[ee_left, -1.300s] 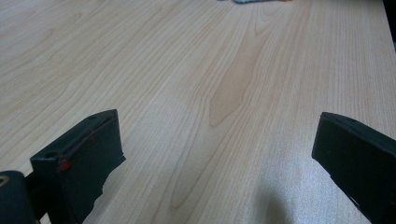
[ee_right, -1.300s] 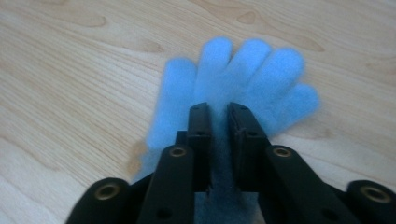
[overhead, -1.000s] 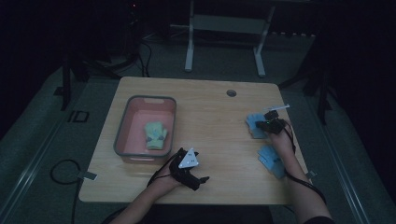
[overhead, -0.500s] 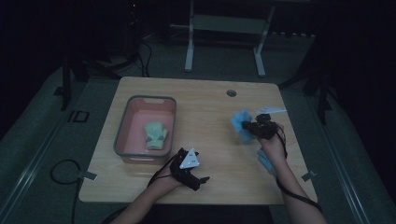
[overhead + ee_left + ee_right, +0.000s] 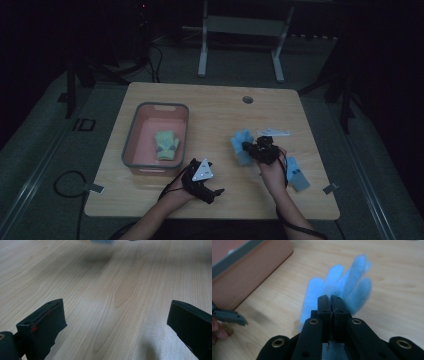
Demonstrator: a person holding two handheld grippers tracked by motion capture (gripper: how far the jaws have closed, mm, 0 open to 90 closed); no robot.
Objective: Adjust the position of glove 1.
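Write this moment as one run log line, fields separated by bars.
right gripper: shut on blue glove | left gripper: open | green glove: in bin

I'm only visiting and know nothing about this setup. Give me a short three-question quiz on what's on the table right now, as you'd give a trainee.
1. True or false: the right hand-held gripper is clamped on a blue glove.
2. What lies inside the pink bin?
A. a green glove
B. a blue glove
C. nothing
3. How do the jaws of the left hand-held gripper stand, and what lies between them?

Key
1. True: its jaws are pressed together on the glove.
2. A: a green glove lies in it.
3. Wide apart, with only the bare wooden table between them.
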